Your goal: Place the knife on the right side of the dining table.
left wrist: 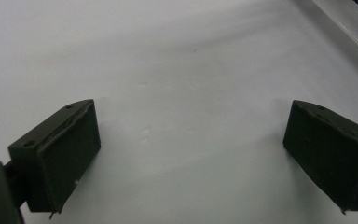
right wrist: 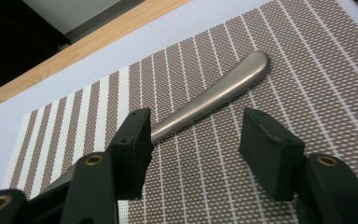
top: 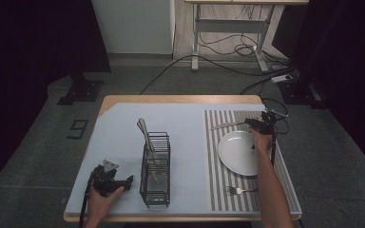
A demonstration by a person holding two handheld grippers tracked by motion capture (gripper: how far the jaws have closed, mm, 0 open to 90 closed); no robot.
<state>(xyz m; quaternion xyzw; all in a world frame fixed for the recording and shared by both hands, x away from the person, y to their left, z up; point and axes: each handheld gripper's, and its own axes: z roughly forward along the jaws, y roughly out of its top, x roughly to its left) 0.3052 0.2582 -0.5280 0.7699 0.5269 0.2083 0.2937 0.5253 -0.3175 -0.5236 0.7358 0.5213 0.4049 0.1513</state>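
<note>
Right gripper (top: 255, 124) sits at the far edge of the striped placemat (top: 215, 166), just beyond the white plate (top: 235, 154). In the right gripper view (right wrist: 193, 144) its jaws stand about half open, pads clear of everything. A metal utensil handle (right wrist: 214, 95) lies flat on the placemat (right wrist: 307, 93) there, running from beside the left pad away toward the mat's far end; the left pad hides the near part of the handle, so I can't tell whether it touches. Nothing is gripped. In the high view the same utensil (top: 225, 125) shows as a thin pale bar on the placemat, pointing left from the gripper, near the plate's far rim but apart from it.

Left gripper (top: 116, 183) rests low at the near left corner of the table (top: 123, 137), hand (top: 102, 199) on it, just left of the wire cutlery rack (top: 156, 171). In the left gripper view (left wrist: 191, 154) its jaws are wide apart over bare pale tabletop (left wrist: 177, 70), nothing between them.

The rack stands upright mid-table with cutlery (top: 145, 135) leaning out of its far end. A fork (top: 240, 191) lies on the near end of the placemat, in front of the plate, not touching it. Cables (top: 228, 47) and a desk frame (top: 228, 28) on the floor beyond the table.
</note>
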